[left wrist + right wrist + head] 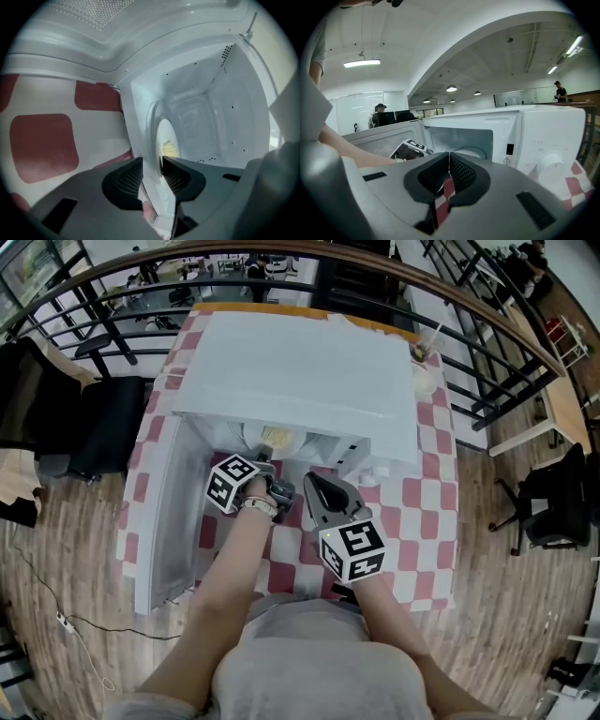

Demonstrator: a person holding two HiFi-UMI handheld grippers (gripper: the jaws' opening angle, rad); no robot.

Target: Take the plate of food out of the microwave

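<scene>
**Forearms out, left gripper on the plate's rim**

Both of the person's forearms (234, 559) reached from the near edge of the surface (427, 512), which wore a red-and-white checked cloth. The white microwave (300, 362) stood across the far half, its door (169, 521) swung open toward the left edge. The left gripper (269, 461) (151, 164) was at the mouth of the cavity, its jaws pinching the near rim of the white plate (278, 439) (168, 136). That plate sat inside the microwave, just behind the opening, with yellowish food (169, 149) on it. The right gripper (311, 480) (449, 157) hung just beside the left one, outside the cavity above the cloth, with its jaws pressed together on nothing.
</scene>
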